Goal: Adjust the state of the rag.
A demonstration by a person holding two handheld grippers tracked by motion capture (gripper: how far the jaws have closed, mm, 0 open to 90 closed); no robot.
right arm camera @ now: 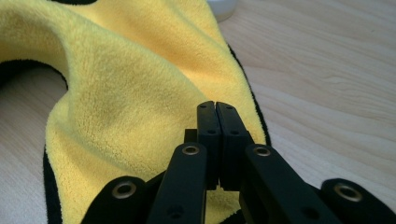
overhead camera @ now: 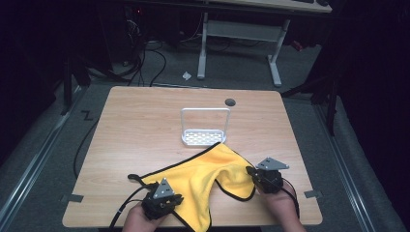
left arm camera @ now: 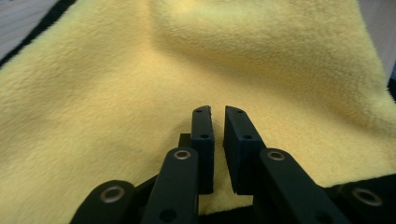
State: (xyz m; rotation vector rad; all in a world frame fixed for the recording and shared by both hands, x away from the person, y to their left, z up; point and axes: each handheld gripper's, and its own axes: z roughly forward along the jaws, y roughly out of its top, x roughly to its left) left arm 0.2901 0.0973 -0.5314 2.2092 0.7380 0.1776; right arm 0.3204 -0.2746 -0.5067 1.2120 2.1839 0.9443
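A yellow cloth (overhead camera: 203,169) with a black hem lies rumpled on the near half of the wooden table (overhead camera: 145,125). My left gripper (overhead camera: 175,198) rests at the cloth's near left part. In the left gripper view the cloth (left arm camera: 140,70) spreads under and beyond the left gripper (left arm camera: 218,112), whose jaws stand a narrow gap apart with no fold seen pinched between them. My right gripper (overhead camera: 250,171) sits at the cloth's right edge. In the right gripper view my right gripper (right arm camera: 215,106) has its pads pressed flat together above the cloth (right arm camera: 126,70), near its hem.
A white rack (overhead camera: 204,137) with a tall wire frame stands at mid-table, touching the cloth's far corner; its base (right arm camera: 223,7) peeks in at the top of the right gripper view. A dark round hole (overhead camera: 230,102) sits near the far edge. Bare wood (right arm camera: 327,70) lies right of the cloth.
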